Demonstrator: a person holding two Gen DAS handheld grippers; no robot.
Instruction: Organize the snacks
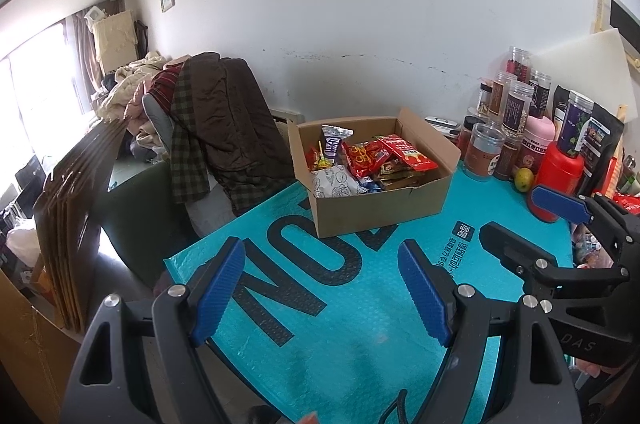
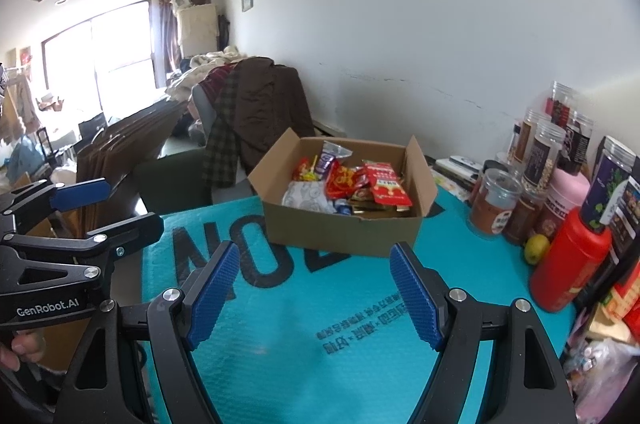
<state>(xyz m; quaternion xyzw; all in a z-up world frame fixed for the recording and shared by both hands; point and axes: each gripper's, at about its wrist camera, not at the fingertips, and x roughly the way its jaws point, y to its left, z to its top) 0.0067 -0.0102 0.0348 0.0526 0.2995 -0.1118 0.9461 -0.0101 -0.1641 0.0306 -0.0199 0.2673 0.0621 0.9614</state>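
- The left tongs [image 1: 322, 288] stand wide, nothing between the blue pads, hovering over the teal mat [image 1: 360, 324] near its front-left part.
- The right tongs [image 2: 314, 288] are also wide and empty, over the same mat just beside the left pair; in the left wrist view they show at the right edge, in the right wrist view the left pair shows at the left edge.
- Between both tongs and the cardboard box [image 1: 380, 212] lies a bare stretch of mat with large dark letters.
- The box sits at the far part of the mat, flaps up, its front wall facing the tongs; the snacks [image 1: 372, 159] are piled inside it: red packets, a purple-and-white packet, a white printed wrapper.
- To the right of the box, jars [image 1: 486, 149], a red bottle [image 1: 558, 179] and a small yellow-green fruit [image 1: 524, 179] crowd the counter's right side against the wall.
- Past the mat's left edge the counter ends; a chair draped with clothes [image 1: 216, 127] and stacked flat cardboard [image 1: 76, 224] stand there.
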